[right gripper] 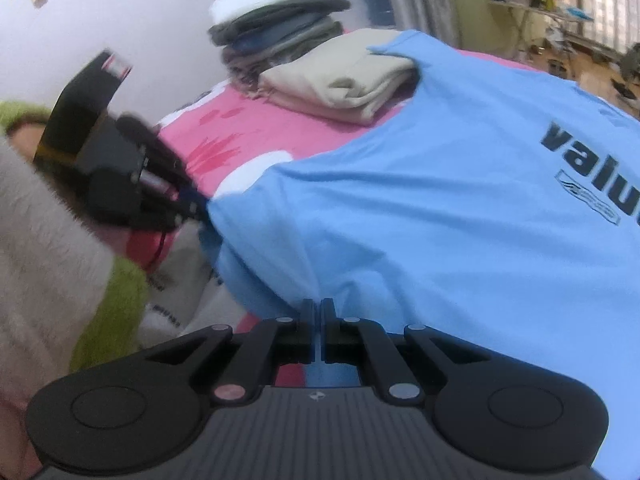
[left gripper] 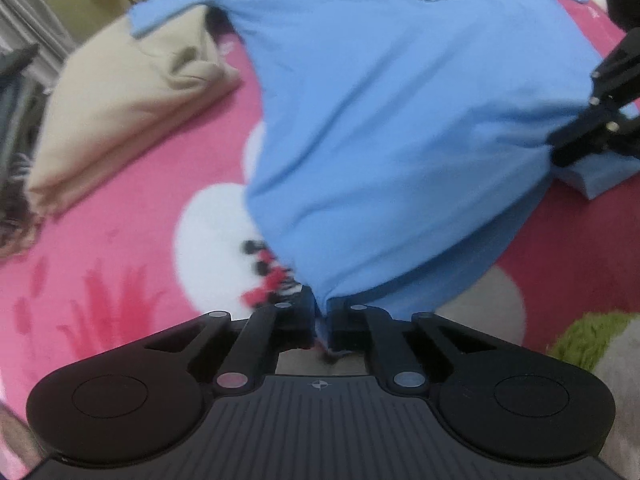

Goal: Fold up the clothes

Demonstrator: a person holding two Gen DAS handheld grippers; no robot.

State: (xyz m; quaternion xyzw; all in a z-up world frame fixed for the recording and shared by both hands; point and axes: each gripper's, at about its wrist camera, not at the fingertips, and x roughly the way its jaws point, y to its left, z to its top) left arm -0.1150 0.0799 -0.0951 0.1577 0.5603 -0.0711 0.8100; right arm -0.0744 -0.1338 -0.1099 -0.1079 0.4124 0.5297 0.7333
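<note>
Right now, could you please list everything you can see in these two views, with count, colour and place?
T-shirt: one, light blue, dark "value" print, spread on the bedcover, hem pinched by both grippers.
Bedcover: one, pink with white patches, under everything.
Folded garment: one, beige, beside the T-shirt's sleeve.
Clothes stack: one, grey and dark with white on top, behind the beige garment.
Left gripper: black, shut on the hem.
Right gripper: black, shut on the hem.

a pink patterned bedspread (left gripper: 120,264) covers the bed, with a cluttered table (right gripper: 532,4) far behind.
</note>
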